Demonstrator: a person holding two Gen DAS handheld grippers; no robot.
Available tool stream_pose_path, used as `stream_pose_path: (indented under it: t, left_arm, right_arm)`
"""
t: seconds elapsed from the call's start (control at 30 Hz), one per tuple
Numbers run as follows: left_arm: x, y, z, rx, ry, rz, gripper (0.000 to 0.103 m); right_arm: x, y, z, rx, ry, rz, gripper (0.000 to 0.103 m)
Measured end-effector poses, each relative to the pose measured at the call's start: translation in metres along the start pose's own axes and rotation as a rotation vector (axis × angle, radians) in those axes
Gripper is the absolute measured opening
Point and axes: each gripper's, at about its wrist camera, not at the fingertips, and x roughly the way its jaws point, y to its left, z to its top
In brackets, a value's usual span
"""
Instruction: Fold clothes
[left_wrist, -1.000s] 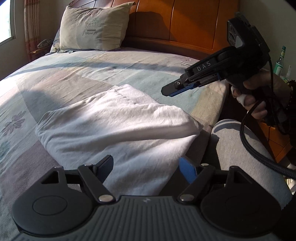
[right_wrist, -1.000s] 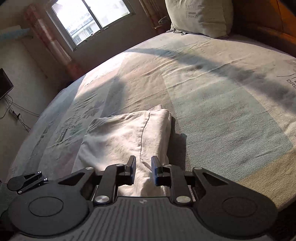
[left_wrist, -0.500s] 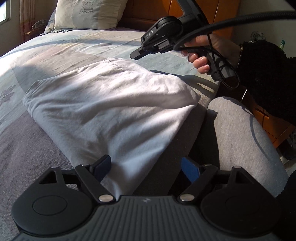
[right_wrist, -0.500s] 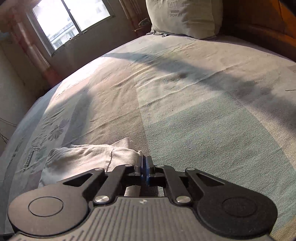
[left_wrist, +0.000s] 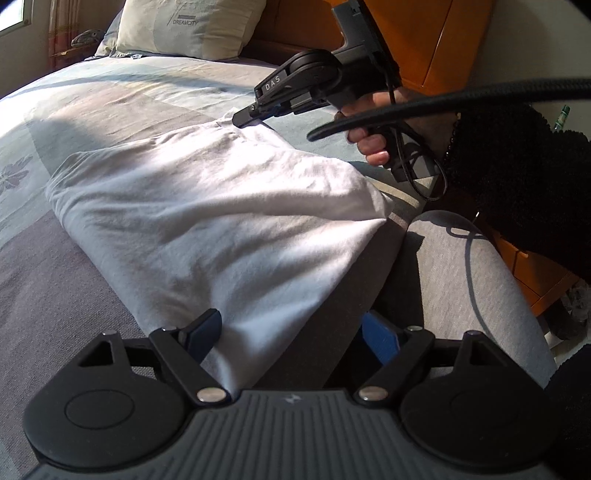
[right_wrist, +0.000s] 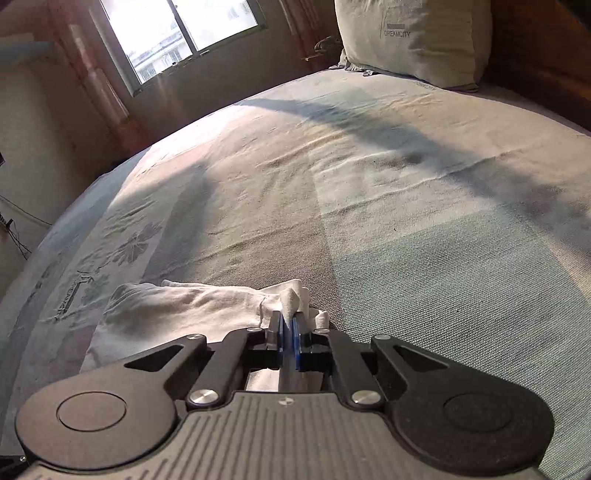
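Note:
A folded white garment (left_wrist: 207, 206) lies on the bed near its front edge. My left gripper (left_wrist: 291, 332) is open, its fingers standing either side of the garment's near corner, which lies between them. In the left wrist view my right gripper (left_wrist: 245, 118) pinches the garment's far corner. The right wrist view shows that gripper (right_wrist: 287, 321) shut on a small peak of the white garment (right_wrist: 177, 310), which sticks up between the blue pads.
The bed (right_wrist: 406, 221) has a patterned cover, with a pillow (left_wrist: 188, 27) and wooden headboard (left_wrist: 424, 37) at the far end. A grey-clad leg (left_wrist: 461, 280) and a dark sleeve (left_wrist: 517, 177) are to the right. A window (right_wrist: 177, 37) is beyond the bed.
My right gripper came down from above the garment and shut on its far corner, now lifting a little peak of cloth. My left gripper moved in closer to the near corner, still open.

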Motion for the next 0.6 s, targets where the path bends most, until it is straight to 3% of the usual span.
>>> stream_pose_path:
  t: [0.1,0.2,0.37,0.43,0.5,0.57,0.6]
  left_arm:
    - [-0.001,0.003,0.0,0.003,0.003,0.003,0.084]
    - [-0.011,0.012,0.003,0.0,-0.011,0.019,0.084]
    - [-0.027,0.026,0.007,-0.005,-0.035,0.045,0.084]
    - [-0.031,0.036,0.013,-0.012,-0.049,0.097,0.084]
    - [-0.034,0.042,0.02,-0.036,-0.077,0.097,0.084]
    - [-0.036,0.047,0.027,-0.061,-0.105,0.094,0.084]
    - [-0.037,0.05,0.03,-0.073,-0.119,0.093,0.084]
  right_arm:
    - [0.014,0.001,0.009,-0.032,-0.004,-0.051,0.007]
    - [0.01,-0.004,0.012,-0.004,-0.002,-0.04,0.007]
    - [-0.047,0.012,0.001,-0.048,-0.023,0.105,0.012]
    - [-0.064,0.026,-0.012,-0.107,0.006,0.164,0.013]
    - [-0.078,0.039,-0.027,-0.16,0.038,0.214,0.013]
    - [-0.077,0.051,-0.047,-0.227,0.1,0.219,0.013]
    - [-0.074,0.053,-0.056,-0.259,0.121,0.176,0.014]
